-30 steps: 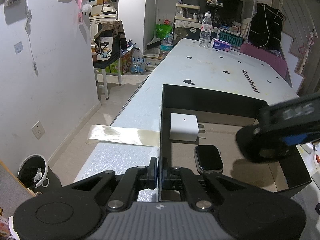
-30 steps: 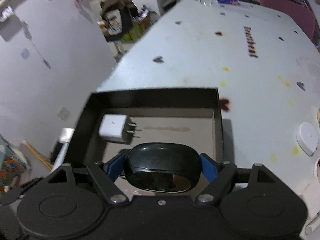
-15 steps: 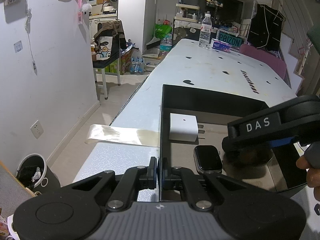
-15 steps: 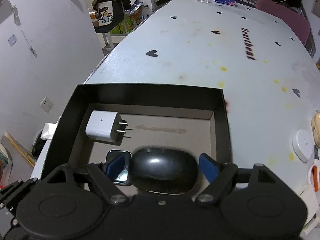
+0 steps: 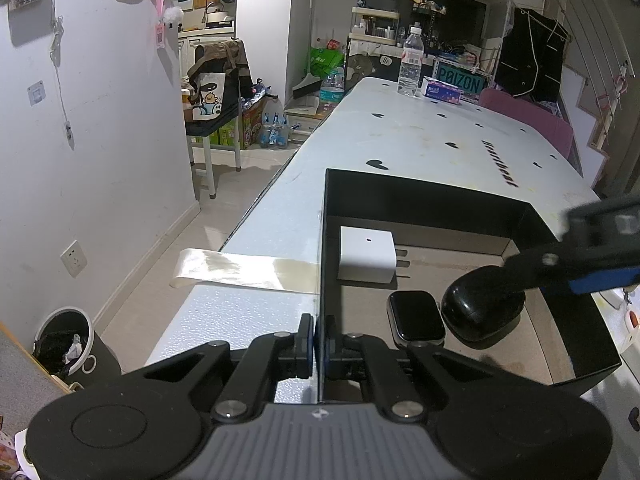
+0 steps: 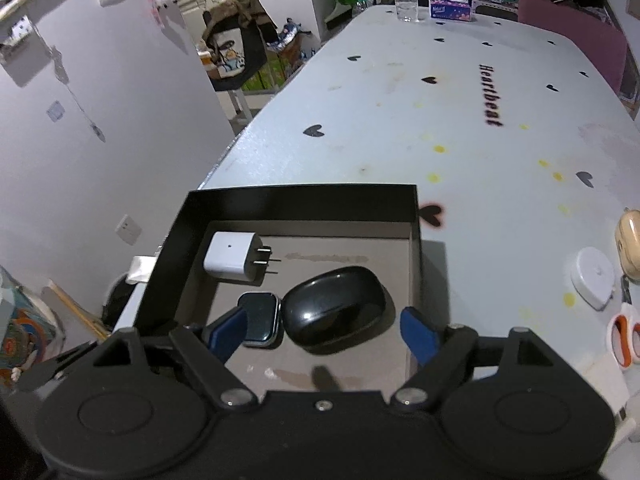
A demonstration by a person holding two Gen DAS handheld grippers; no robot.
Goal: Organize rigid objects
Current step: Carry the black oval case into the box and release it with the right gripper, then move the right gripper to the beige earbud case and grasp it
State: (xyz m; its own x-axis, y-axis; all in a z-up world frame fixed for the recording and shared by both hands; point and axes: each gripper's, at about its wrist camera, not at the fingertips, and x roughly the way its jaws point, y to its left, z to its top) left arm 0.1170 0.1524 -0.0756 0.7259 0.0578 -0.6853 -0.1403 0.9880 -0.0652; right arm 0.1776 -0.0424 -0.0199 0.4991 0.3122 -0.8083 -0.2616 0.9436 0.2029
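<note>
White tabletop point(image 6: 460, 184): left gripper point(image 5: 319, 338) clamps black box point(image 5: 420, 196) wall; right gripper point(image 6: 322, 326), released, tilts down over black case point(image 6: 334, 314).

The left gripper point(image 5: 319, 338) is pointing forward and down, its jaws closed on the near end of the box wall point(image 5: 322, 264), pads pressing either side. The right gripper point(image 6: 326, 332) is angling steeply downward over the box, its blue-padded fingers point(image 6: 416, 330) standing wide apart, not touching the case point(image 6: 334, 314) below them.
</note>
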